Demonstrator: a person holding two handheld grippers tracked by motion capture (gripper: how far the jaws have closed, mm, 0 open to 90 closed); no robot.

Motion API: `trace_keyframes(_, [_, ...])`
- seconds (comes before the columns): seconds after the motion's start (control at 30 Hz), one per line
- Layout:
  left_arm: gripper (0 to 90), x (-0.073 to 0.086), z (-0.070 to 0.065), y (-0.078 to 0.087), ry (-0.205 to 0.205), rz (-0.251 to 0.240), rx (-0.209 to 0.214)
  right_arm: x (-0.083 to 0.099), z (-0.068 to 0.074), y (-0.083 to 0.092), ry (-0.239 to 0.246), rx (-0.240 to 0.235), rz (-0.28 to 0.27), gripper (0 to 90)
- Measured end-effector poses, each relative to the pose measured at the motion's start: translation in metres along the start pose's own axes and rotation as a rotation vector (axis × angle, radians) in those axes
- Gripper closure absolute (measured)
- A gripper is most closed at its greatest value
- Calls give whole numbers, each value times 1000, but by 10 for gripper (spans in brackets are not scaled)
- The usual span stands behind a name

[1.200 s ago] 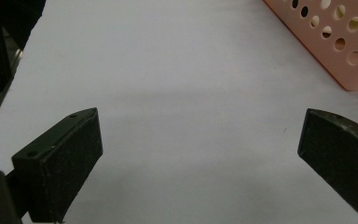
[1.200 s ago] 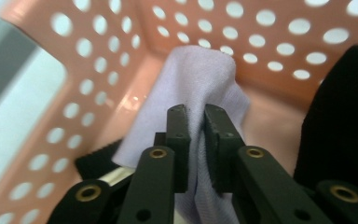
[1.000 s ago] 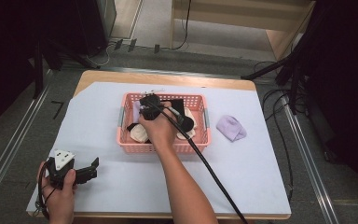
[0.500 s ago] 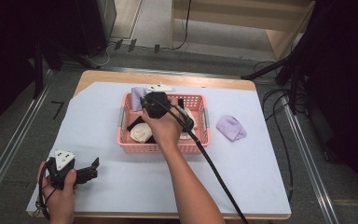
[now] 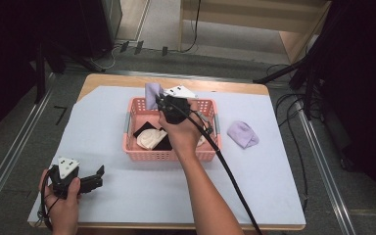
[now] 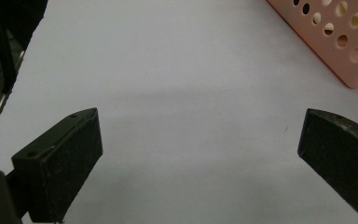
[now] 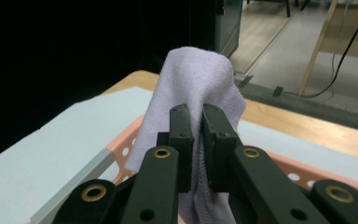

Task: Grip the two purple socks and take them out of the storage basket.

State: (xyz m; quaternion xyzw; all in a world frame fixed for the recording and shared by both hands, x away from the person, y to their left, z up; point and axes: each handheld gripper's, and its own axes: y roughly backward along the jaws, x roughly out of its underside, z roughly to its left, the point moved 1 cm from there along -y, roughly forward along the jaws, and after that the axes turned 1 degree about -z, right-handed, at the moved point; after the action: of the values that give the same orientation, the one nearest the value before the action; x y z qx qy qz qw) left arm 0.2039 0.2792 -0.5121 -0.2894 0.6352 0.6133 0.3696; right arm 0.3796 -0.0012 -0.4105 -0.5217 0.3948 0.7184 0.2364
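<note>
Jaws pinched on a lilac sock (image 7: 196,84), right gripper (image 5: 162,101) holding it above the pink basket's (image 5: 166,155) far rim. One matching sock (image 5: 243,133) lies out already (pale and black ones remain inside). Left gripper (image 6: 200,154) gapes idle; bare mat all round.

Right gripper (image 5: 162,102) over pink basket (image 5: 138,152), lilac cloth (image 5: 152,93) pinched; left gripper (image 5: 98,174) near table edge.
</note>
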Motion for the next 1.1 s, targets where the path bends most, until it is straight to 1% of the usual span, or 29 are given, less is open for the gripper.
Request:
trace_keyframes(0.07, [5, 0, 0, 0, -1, 4, 1, -1, -2, 4, 6, 0, -23, 840])
trace_keyframes(0.1, [5, 0, 0, 0, -4, 5, 1, -3, -5, 8, 6, 6, -50, 840])
trace_keyframes(0.13, [5, 0, 0, 0, -4, 4, -3, -3, -5, 8, 6, 6, -50, 840])
trace_keyframes(0.27, [5, 0, 0, 0, -6, 4, -2, -5, -12, 16, 4, 20, -93, 840])
trace_keyframes(0.37, [5, 0, 0, 0, -11, 4, -2, -6, -16, 20, 6, 34, -102, 840])
trace_keyframes(0.4, [5, 0, 0, 0, -12, 4, -2, -7, -20, 24, 2, 40, -114, 840])
trace_keyframes(0.47, [5, 0, 0, 0, -12, 5, -4, -8, -22, 26, 6, 45, -121, 839])
trace_keyframes(0.5, [5, 0, 0, 0, -14, 3, -3, -9, -27, 31, 6, 58, -133, 840])
trace_keyframes(0.53, [5, 0, 0, 0, -14, 5, -3, -9, -27, 31, 6, 58, -133, 840])
trace_keyframes(0.57, [5, 0, 0, 0, -13, 6, -4, -11, -31, 36, 6, 70, -139, 840])
trace_keyframes(0.6, [5, 0, 0, 0, -16, 5, -4, -11, -31, 36, 6, 70, -139, 840])
trace_keyframes(0.83, [5, 0, -1, 0, -17, 6, -4, -11, -54, 52, -4, 122, -174, 840])
trace_keyframes(0.9, [5, 0, -1, 0, -19, 6, -4, -9, -62, 58, -15, 134, -169, 840])
trace_keyframes(0.93, [5, 0, -1, 0, -20, 9, -5, -8, -69, 62, -14, 150, -171, 840])
trace_keyframes(0.97, [5, 0, -1, 0, -20, 8, -5, -7, -72, 65, -18, 157, -171, 840])
trace_keyframes(1.0, [5, 0, -1, 0, -20, 8, -5, -7, -72, 65, -18, 157, -171, 840])
trace_keyframes(1.1, [5, 0, -1, 0, -19, 8, -4, -5, -84, 74, -18, 187, -174, 840])
